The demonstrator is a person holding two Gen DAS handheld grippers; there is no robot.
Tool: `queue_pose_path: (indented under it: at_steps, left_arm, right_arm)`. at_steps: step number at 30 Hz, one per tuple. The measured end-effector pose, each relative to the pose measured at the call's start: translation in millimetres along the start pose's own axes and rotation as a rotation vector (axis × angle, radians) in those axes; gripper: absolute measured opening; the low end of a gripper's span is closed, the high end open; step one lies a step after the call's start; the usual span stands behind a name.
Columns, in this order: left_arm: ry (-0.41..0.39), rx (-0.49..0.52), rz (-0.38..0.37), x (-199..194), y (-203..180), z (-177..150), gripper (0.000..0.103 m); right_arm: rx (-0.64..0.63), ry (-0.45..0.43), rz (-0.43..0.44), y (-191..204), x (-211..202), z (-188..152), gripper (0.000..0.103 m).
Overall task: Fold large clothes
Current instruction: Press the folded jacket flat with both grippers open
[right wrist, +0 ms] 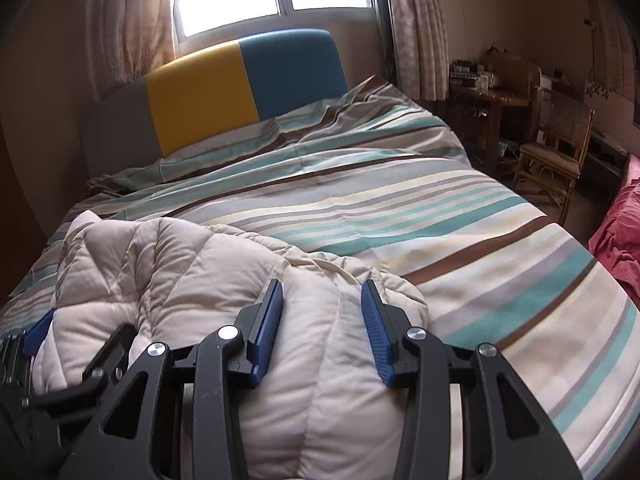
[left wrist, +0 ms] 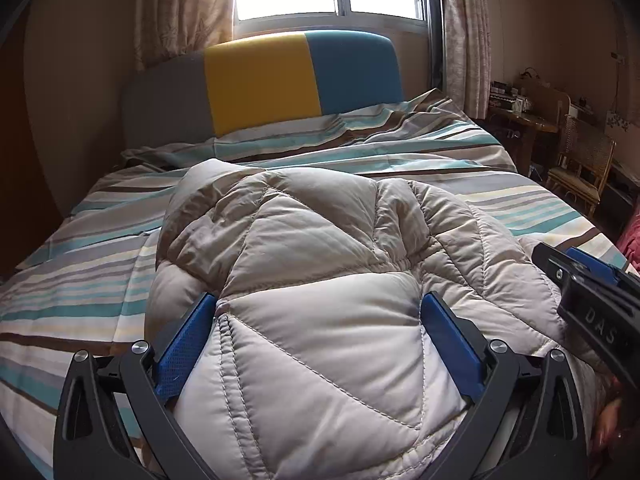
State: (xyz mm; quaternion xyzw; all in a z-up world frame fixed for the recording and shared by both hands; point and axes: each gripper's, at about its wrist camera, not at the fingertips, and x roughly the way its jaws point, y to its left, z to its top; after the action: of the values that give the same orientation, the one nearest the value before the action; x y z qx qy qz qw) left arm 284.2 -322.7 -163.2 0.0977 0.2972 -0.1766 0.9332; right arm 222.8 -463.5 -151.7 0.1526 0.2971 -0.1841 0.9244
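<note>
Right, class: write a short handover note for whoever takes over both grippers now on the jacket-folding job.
Left gripper: jaws wide around the beige puffer jacket, pads against it; whether it grips is unclear.
Right gripper: open, a puffed part of the jacket between its fingers, not pinched.
Jacket: bunched up at the near end of the striped bed cover.
Done: roughly gathered into a bundle.
Left: probably flatten it and finish a neat fold.
</note>
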Motion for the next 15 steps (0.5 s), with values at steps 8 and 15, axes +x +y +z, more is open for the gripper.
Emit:
queue_pose_path:
  at_steps: [8, 15]
  left_arm:
    - [0.014, -0.019, 0.002, 0, 2, -1, 0.100]
    - [0.012, -0.034, -0.061, -36, 23, -13, 0.100]
  right_arm:
    - [-0.038, 0.068, -0.015, 7, 31, 3, 0.040]
    - [-0.027, 0.039, -0.006, 0, 9, 2, 0.057]
